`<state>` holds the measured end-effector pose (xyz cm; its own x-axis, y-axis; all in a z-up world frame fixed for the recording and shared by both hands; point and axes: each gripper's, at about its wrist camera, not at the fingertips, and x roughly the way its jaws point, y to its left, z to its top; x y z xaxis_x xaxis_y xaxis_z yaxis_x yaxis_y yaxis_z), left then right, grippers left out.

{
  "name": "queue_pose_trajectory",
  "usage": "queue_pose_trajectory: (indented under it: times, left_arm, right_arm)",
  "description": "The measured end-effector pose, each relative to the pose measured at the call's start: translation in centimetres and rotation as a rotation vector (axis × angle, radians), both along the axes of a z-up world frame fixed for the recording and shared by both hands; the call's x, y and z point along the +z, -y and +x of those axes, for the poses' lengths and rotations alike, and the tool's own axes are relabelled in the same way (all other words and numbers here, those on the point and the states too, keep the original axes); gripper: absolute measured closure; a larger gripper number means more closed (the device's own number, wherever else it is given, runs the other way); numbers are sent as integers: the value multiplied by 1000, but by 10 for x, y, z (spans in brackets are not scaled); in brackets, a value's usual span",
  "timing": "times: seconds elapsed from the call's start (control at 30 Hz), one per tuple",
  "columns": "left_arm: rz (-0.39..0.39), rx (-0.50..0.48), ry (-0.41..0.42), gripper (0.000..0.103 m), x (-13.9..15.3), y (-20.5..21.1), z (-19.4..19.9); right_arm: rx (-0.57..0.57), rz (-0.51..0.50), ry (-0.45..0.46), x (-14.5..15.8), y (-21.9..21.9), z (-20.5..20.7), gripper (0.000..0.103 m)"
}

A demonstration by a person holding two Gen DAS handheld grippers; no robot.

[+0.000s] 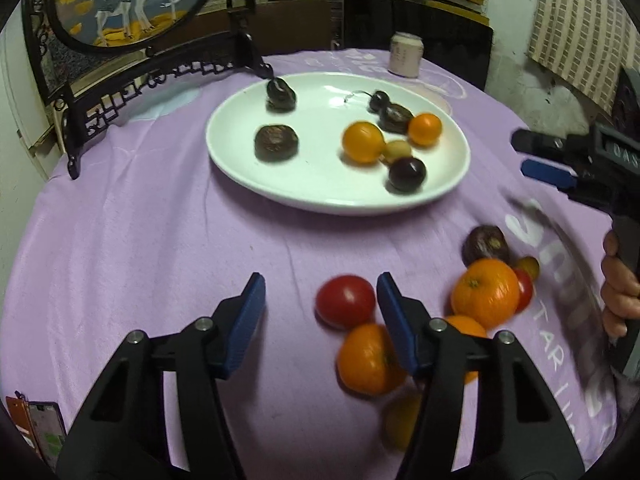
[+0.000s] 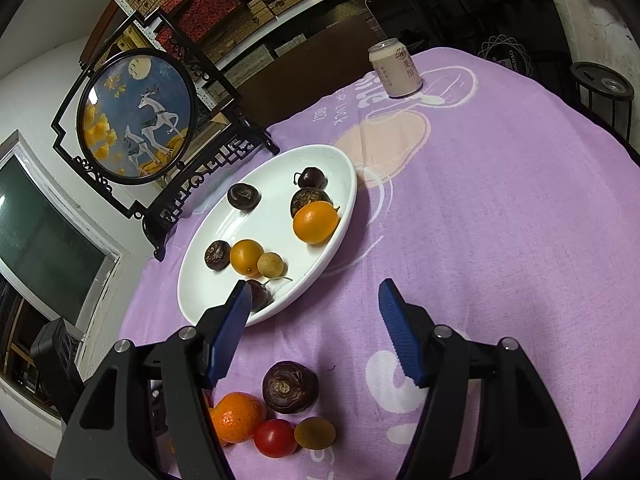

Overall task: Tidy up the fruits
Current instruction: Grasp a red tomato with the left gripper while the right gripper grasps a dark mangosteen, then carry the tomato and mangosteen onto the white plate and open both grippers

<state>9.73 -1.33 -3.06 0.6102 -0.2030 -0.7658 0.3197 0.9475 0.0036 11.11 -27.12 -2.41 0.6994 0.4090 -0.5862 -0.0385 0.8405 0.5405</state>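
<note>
Glossy plate [image 1: 240,176], fuzzy, probably fleece cloth [image 1: 140,240]

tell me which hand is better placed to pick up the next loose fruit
Left, probably: the left gripper has its open fingers right beside the red tomato. The right gripper hangs empty, farther from the pile.

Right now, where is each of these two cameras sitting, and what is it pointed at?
Left wrist: on the left gripper, angled down at loose fruit; the right gripper and a hand show.
Right wrist: on the right gripper, looking across the purple cloth; only its own fingers show.
Shared: white plate, can.
</note>
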Motion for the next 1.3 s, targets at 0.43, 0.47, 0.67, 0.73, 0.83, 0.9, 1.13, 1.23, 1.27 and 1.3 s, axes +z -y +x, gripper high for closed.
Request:
queue_pose_trajectory:
  times: [0.43,0.47,0.67,0.73,0.83,0.9,1.13,1.23,1.27,1.3]
  left_arm:
    - [-103,-31,-75,64,-5,-5,4]
    - [-102,-20,-67,71,-4,-6,3]
    - [-109,46,-21,71,7,-20,-3]
    - [-111,57,-22,71,7,-23,-1]
    - [-107,56,-36,71,4,-23,1]
    - [-101,52,-41,71,3,-22,2]
    - [-84,44,-66,70,-7,-18,7]
    - [-94,46,-67,70,-9,-18,7]
    - [-94,46,-65,71,-9,-17,6]
    - [-92,47,-60,71,-9,-16,6]
  right_arm:
    - [14,-15,-4,-1,-3,-1,37]
    - [20,-15,-7,-1,-3,-1,37]
    - [117,-54,-47,-5,-21,-10,37]
    - [159,-77,-71,-10,-30,-15,37]
    - [201,-98,-107,-19,-41,-20,47]
    - [207,-94,-119,-22,-42,-19,53]
    - [240,-142,-138,-29,-56,-14,58]
    - [242,-191,-118,-28,-62,-17,64]
    - [241,-210,-109,-27,-64,-19,65]
    - [241,-240,-91,-25,-67,-21,66]
